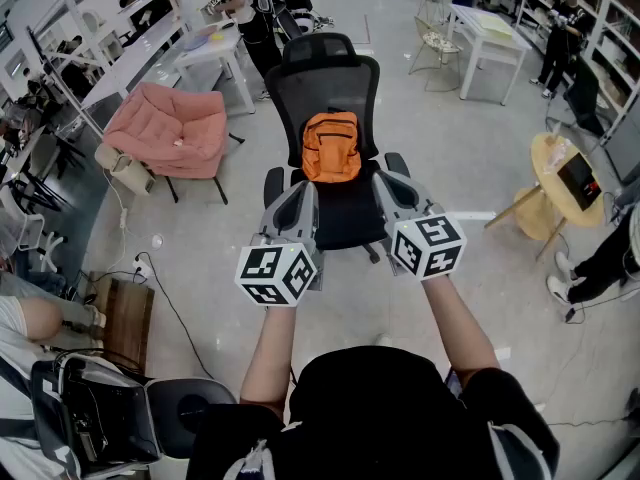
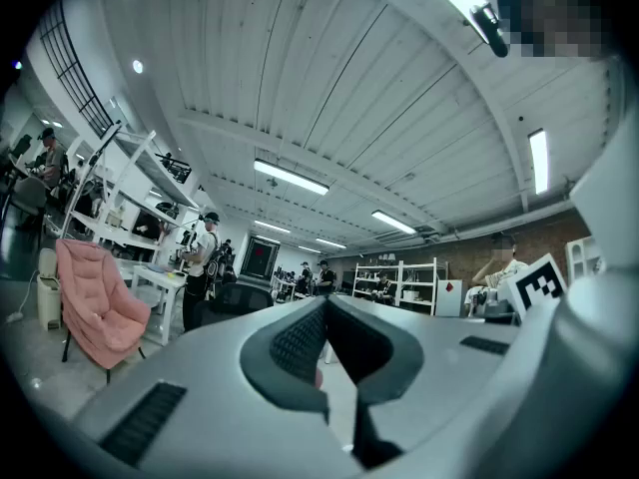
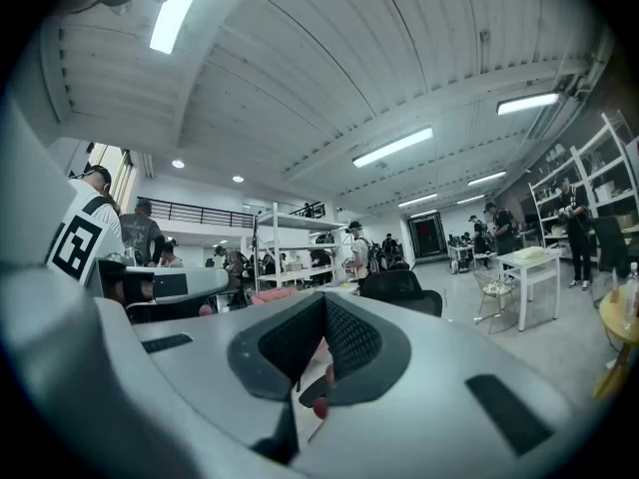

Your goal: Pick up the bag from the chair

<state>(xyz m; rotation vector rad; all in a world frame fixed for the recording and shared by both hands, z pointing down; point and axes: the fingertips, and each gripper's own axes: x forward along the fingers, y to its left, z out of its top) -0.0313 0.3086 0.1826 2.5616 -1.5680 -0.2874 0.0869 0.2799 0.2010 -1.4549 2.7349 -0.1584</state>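
Person (image 1: 385, 413): black top at the near edge of the head view; both bare forearms reach forward, one to each gripper.
Left gripper (image 1: 303, 196): held low over the floor, near the chair's left armrest; marker cube at its near end. In its own view the jaws (image 2: 324, 305) meet at the tips with nothing between them.
Right gripper (image 1: 388, 190): level with the left one, near the right armrest. In its own view the jaws (image 3: 322, 300) are likewise closed together and empty.
Chair (image 1: 325, 76): black office chair with a mesh back, facing the person, just beyond both gripper tips.
Bag (image 1: 331, 146): orange backpack standing upright on the seat, leaning against the backrest; centred between the two grippers, farther than both and touched by neither.
Pink seat (image 1: 170, 128): padded folding chair, left of the office chair and well apart from it; also at the left of the left gripper view (image 2: 95, 302).
Round table (image 1: 562, 180): pale wood, to the right, with a dark screen lying on top.
White table (image 1: 488, 30): far right, with people standing beyond it.
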